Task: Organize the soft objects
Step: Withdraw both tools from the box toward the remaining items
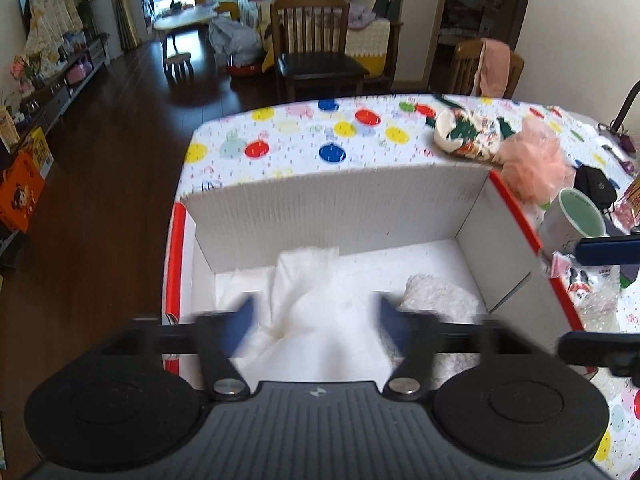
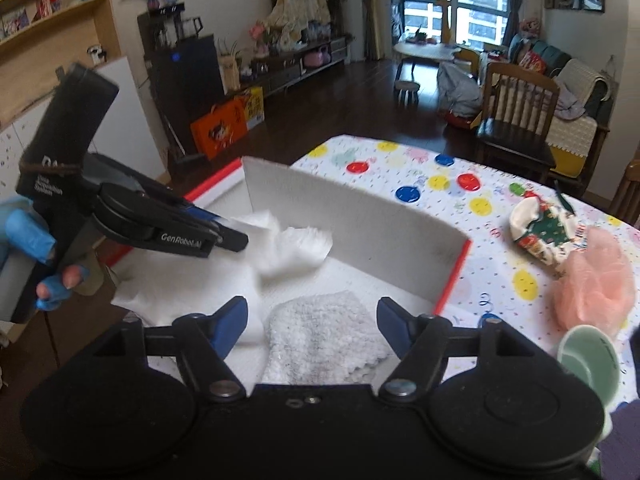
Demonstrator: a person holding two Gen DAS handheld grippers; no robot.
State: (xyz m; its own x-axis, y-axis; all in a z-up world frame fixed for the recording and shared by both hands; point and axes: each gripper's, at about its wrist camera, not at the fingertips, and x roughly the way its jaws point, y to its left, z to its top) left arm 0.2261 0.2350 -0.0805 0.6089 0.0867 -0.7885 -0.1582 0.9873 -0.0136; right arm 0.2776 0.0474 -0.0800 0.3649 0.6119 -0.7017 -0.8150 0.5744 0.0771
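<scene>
Two tools hanging wide open, holding nothing: left tool [image 1: 316, 312] over crumpled white cloth [image 1: 308, 280], right tool [image 2: 312, 320] over fluffy towel [image 2: 320, 336], both inside box [image 1: 340, 208].

A: From where is the left wrist view taken?

B: From close above the near edge of the box [image 1: 340, 208], faced across the table [image 1: 304, 136] toward the chair [image 1: 316, 52].

A: And the right wrist view?

B: From the box's [image 2: 352, 216] right side (equally near), angled leftward; the box, table [image 2: 440, 192] and chair [image 2: 516, 120] are shared.
</scene>
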